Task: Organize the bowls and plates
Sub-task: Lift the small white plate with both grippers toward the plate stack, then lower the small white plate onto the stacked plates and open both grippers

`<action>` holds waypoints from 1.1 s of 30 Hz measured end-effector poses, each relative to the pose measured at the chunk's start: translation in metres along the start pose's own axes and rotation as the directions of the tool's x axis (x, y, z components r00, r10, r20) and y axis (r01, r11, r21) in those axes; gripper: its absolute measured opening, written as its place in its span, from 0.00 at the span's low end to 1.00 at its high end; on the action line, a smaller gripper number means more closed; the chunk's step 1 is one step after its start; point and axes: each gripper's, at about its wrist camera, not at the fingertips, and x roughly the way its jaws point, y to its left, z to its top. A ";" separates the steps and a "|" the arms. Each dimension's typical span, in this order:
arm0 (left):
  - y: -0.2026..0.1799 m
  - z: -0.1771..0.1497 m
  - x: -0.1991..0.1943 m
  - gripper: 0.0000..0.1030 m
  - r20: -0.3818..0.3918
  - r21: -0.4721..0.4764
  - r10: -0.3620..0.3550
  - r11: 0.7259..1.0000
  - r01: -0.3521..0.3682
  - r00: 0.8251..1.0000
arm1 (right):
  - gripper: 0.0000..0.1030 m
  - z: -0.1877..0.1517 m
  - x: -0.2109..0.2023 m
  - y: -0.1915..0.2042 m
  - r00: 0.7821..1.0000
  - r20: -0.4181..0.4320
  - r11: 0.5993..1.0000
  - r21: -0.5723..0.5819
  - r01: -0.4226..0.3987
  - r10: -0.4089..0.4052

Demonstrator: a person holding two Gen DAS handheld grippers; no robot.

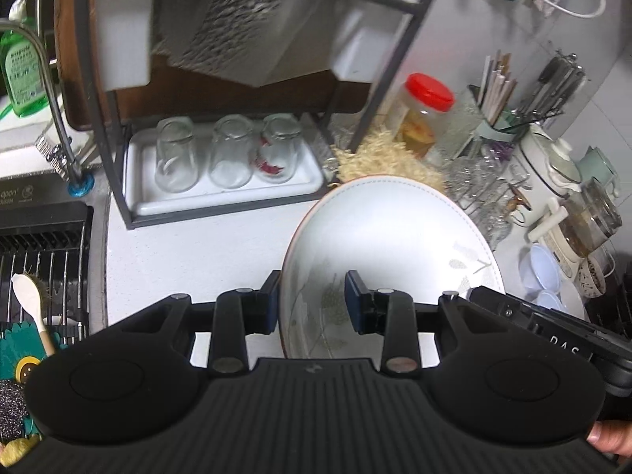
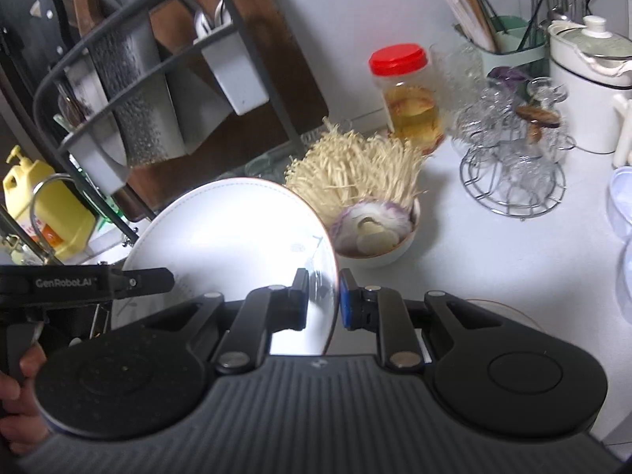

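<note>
A large white plate (image 1: 391,233) with a thin brown rim line and a grey leaf print is held tilted above the counter. My left gripper (image 1: 312,300) straddles its near left rim, jaws closed on it. My right gripper (image 2: 322,296) straddles the plate's (image 2: 233,229) right rim, jaws closed on it. Each gripper shows in the other's view: the right one at the plate's right edge (image 1: 533,316), the left one at its left edge (image 2: 98,282). A white bowl (image 2: 379,254) with sliced onion and enoki mushrooms sits behind the plate.
A dark wire rack (image 1: 221,91) holds upturned glasses (image 1: 229,154) in a white tray. A red-lidded jar (image 2: 407,91), a glass-cup stand (image 2: 513,158), a utensil holder (image 2: 509,43) and a white kettle (image 2: 584,79) stand at the back right. A sink rack (image 1: 43,256) lies left.
</note>
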 end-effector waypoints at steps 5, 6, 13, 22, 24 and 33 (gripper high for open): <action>-0.028 -0.015 -0.007 0.37 0.012 0.003 -0.006 1.000 0.005 1.000 | 0.18 -0.006 -0.020 -0.019 1.000 0.012 1.000 -0.010 0.002 -0.002; -0.035 -0.020 -0.008 0.37 0.011 0.004 -0.007 1.000 0.007 1.000 | 0.18 -0.007 -0.024 -0.024 1.000 0.014 1.000 -0.011 0.003 -0.002; -0.077 -0.050 0.003 0.37 -0.008 -0.005 -0.021 1.000 0.021 1.000 | 0.18 -0.017 -0.045 -0.064 1.000 0.009 0.999 -0.012 0.030 -0.030; -0.115 -0.093 0.047 0.37 -0.107 -0.037 -0.027 0.999 0.023 0.994 | 0.18 -0.041 -0.045 -0.117 0.995 -0.031 0.995 0.022 0.093 -0.092; -0.120 -0.099 0.057 0.37 -0.140 -0.047 -0.019 0.999 0.012 0.990 | 0.18 -0.046 -0.044 -0.126 0.994 -0.042 0.994 0.026 0.102 -0.100; -0.131 -0.109 0.086 0.37 -0.188 -0.031 0.039 0.998 -0.046 0.981 | 0.18 -0.067 -0.028 -0.147 0.987 -0.108 0.992 0.022 0.121 -0.118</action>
